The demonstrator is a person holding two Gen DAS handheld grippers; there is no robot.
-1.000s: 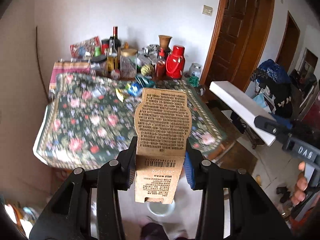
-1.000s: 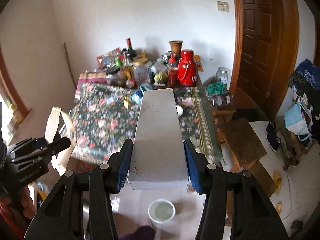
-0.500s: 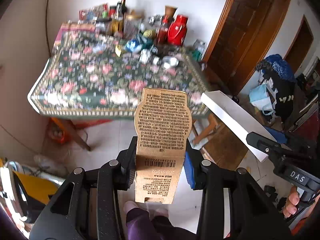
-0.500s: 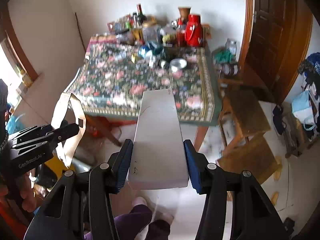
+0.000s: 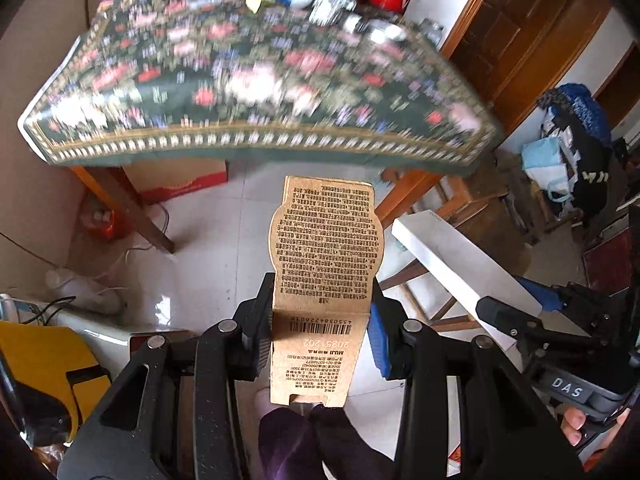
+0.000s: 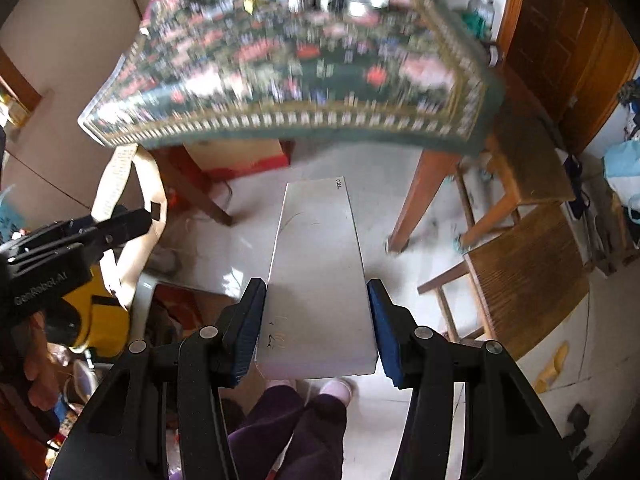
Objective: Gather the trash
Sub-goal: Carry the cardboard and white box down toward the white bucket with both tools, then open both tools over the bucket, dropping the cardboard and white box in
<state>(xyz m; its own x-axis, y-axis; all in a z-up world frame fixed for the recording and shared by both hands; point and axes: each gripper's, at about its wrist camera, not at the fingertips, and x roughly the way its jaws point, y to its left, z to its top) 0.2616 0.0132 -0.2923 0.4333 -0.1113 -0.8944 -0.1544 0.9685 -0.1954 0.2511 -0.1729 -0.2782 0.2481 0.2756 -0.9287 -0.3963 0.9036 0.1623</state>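
My left gripper [image 5: 320, 320] is shut on a brown printed cardboard package sleeve [image 5: 326, 256] and holds it over the tiled floor, in front of the table. My right gripper [image 6: 316, 316] is shut on a long white box [image 6: 318, 268], also held above the floor. The white box [image 5: 460, 264] and the right gripper show at the right of the left wrist view. The cardboard sleeve [image 6: 120, 184] and the left gripper show at the left of the right wrist view.
A table with a floral cloth [image 5: 256, 80] and bottles, jars and a red jug at its far side stands ahead. A red and tan carton [image 5: 180, 180] sits under it. Wooden stools [image 6: 528, 264] stand right. A yellow item [image 5: 48, 368] lies low left. My legs [image 6: 288, 420] are below.
Both grippers have tilted down and pulled back from the table; the views now show the table's front edge, its legs and the floor. Both still hold their items.
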